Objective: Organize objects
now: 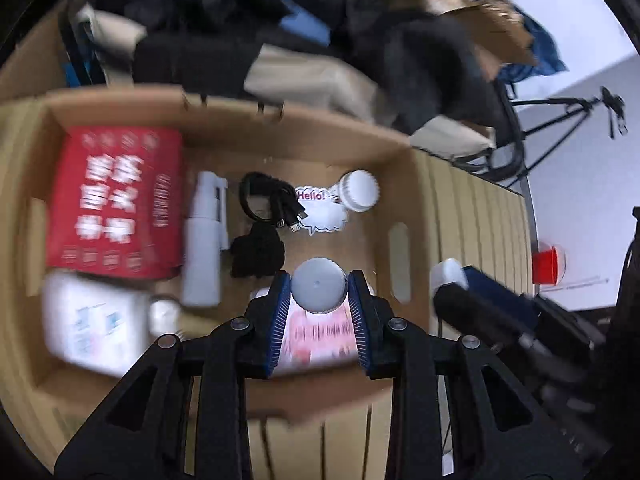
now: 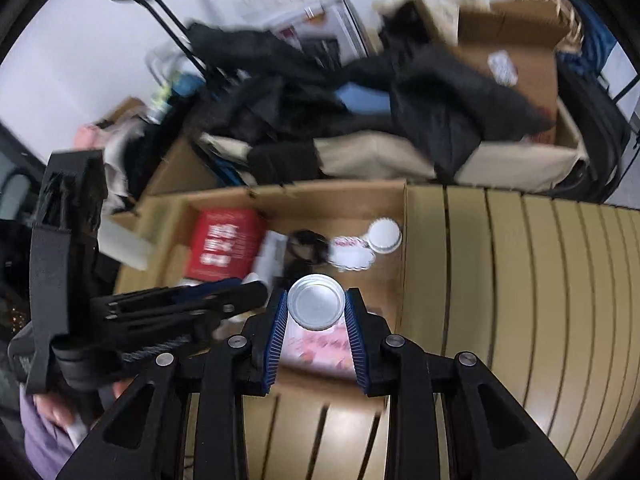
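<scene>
- Your left gripper [image 1: 319, 294] has its blue ribbed pads nearly together, pinching a pink-and-white printed bottle with a grey screw cap [image 1: 318, 290]. You see it cap end first, and the cap sits between the fingertips.
- That bottle hangs over the near right part of the open brown cardboard box [image 1: 416, 184], above its floor and clear of the things lying in it.
- Your right gripper [image 2: 316, 308] is equally narrow, with its pads clamped on a pink-and-white printed can with a silver metal end [image 2: 316, 301]; the round end faces away from you between the tips.
- From the right wrist view, that can is also over the box, near its right wall, with the slatted beige table [image 2: 520, 280] to the right.
- In the right wrist view, the left gripper reaches in from the left, held by a hand below a lilac sleeve [image 2: 44, 440].
- Lying in the box: a red carton with white lettering [image 1: 116, 204] at far left, and a white printed pouch [image 1: 94, 328] near left.
- Just right of the carton lies a white spray bottle [image 1: 206, 240].
- Also in the middle are a coiled black cable [image 1: 264, 200], a white speech-bubble sticker reading "Hello!" [image 1: 320, 210] and a white round-headed brush [image 1: 358, 191].
- Motion blur smears the finer print on both held items, so the labels cannot be read.
</scene>
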`<state>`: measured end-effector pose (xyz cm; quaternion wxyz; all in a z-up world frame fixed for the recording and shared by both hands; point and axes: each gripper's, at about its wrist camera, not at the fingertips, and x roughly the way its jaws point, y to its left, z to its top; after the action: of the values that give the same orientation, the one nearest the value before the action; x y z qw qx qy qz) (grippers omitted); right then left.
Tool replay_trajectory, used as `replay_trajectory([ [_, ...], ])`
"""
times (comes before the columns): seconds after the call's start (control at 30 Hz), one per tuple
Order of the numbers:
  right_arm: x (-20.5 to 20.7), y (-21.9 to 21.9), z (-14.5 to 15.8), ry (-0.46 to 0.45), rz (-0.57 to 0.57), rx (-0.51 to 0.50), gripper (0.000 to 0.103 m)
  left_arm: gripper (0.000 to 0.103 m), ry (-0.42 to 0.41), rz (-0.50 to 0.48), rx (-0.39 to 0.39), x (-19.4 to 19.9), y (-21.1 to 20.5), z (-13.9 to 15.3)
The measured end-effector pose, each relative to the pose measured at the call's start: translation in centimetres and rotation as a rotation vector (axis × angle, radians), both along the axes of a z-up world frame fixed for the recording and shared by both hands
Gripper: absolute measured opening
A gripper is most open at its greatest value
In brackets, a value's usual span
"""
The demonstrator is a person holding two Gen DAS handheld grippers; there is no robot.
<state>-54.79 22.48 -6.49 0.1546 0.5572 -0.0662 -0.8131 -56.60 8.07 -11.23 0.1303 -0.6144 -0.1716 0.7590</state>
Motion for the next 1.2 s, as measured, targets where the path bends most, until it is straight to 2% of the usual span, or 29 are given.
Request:
replay_trajectory([
  [0.07, -1.0, 0.0, -1.9, -0.014, -0.019, 0.038, 0.034, 0.029, 0.004, 0.017, -0.016, -0.4, 0.2, -1.2],
  [0.17, -2.2, 0.6, -3.6, -0.039, -0.034, 0.069, 0.035, 0.037, -0.002, -0.004, 0.002, -0.9, 0.2, -2.1],
  [0.23, -2.3, 1.0, -3.8, -0.046, -0.034, 0.063, 0.036, 0.050, 0.012, -0.005, 0.015, -1.1, -0.1, -1.9],
  [0.33, -2.3, 1.3, -2.9, -0.020, -0.036, 0.066, 0.053, 0.057, 0.057, -0.005, 0.016, -0.9, -0.9, -0.5],
  [0.37, -2.1, 1.3, -2.4, -0.012, -0.035, 0.064, 0.056, 0.058, 0.066, -0.008, 0.005, -0.6, -1.3, 0.2],
  [0.43, -1.6, 1.1, -1.4, 0.001, -0.032, 0.068, 0.057, 0.063, 0.089, -0.010, -0.017, -0.1, -1.9, 1.4],
  [0.47, -1.3, 1.0, -0.7, 0.009, -0.027, 0.073, 0.057, 0.065, 0.117, -0.020, -0.051, 0.8, -2.5, 2.7],
  [0.5, -0.9, 0.8, -0.1, 0.014, -0.020, 0.081, 0.057, 0.071, 0.132, -0.025, -0.080, 1.2, -2.9, 3.3],
  [0.57, 0.3, 0.6, 1.7, 0.025, -0.011, 0.114, 0.057, 0.078, 0.181, -0.059, -0.194, 3.1, -4.4, 5.5],
  [0.63, 1.3, 0.5, 3.5, 0.045, -0.009, 0.135, 0.059, 0.079, 0.198, -0.085, -0.286, 4.1, -5.8, 6.9],
  [0.7, 2.3, 0.7, 5.4, 0.064, 0.001, 0.140, 0.075, 0.081, 0.204, -0.064, -0.364, 5.4, -8.0, 8.8],
  [0.77, 3.4, 1.3, 6.9, 0.056, -0.001, 0.153, 0.081, 0.088, 0.199, -0.026, -0.404, 6.8, -10.7, 10.7],
  [0.97, 7.6, 2.3, 10.2, 0.065, -0.043, 0.162, 0.081, 0.089, 0.175, 0.022, -0.425, 11.5, -14.8, 14.3],
  [1.2, 14.0, 1.8, 14.3, 0.135, -0.018, 0.163, 0.081, 0.089, 0.279, 0.038, -0.421, 19.3, -15.4, 19.3],
])
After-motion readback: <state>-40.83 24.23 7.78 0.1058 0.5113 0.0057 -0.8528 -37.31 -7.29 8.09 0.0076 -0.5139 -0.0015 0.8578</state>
